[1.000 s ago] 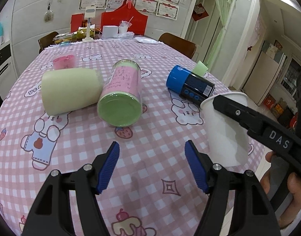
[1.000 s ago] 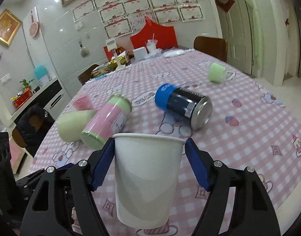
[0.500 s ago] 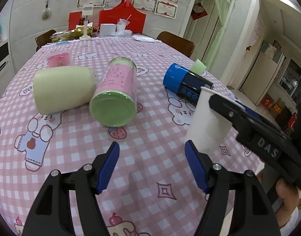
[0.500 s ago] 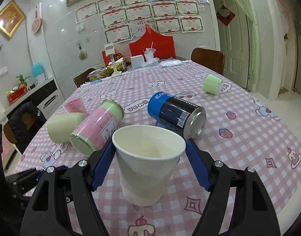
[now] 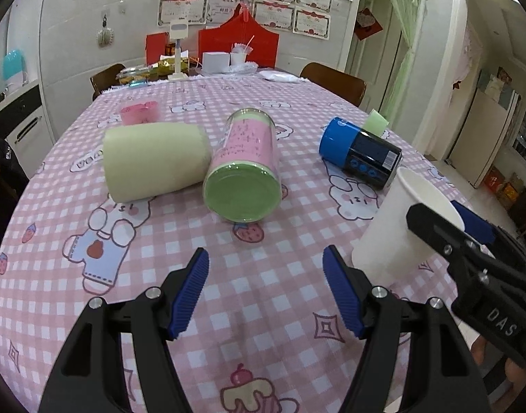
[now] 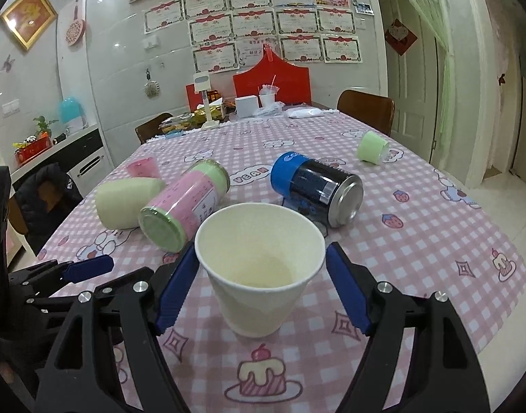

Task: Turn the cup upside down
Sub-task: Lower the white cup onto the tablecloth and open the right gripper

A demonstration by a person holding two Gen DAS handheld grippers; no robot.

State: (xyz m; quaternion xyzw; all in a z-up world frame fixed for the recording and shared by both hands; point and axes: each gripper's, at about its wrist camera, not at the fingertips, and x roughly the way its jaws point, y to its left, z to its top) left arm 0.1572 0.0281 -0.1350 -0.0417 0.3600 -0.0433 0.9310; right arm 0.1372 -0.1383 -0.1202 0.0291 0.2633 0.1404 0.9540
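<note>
— What colours lie on the surface [image 6: 418,241]?
— Pink-and-white checks with cartoon prints. The paper cup [image 6: 259,268] is white, cream inside
— And the lying ones?
— A pink jar [image 5: 245,161] with green lid, a blue-capped black can [image 6: 318,189]

A home dining room: a round table [image 6: 435,241] under a pink checked cartoon tablecloth, wooden chairs [image 6: 366,106] pushed up to it, rows of framed award certificates [image 6: 256,24] on the tiled wall, a red paper door ornament [image 6: 400,36], green curtains [image 5: 400,41], and a kitchen counter [image 6: 56,144] alongside.
</note>
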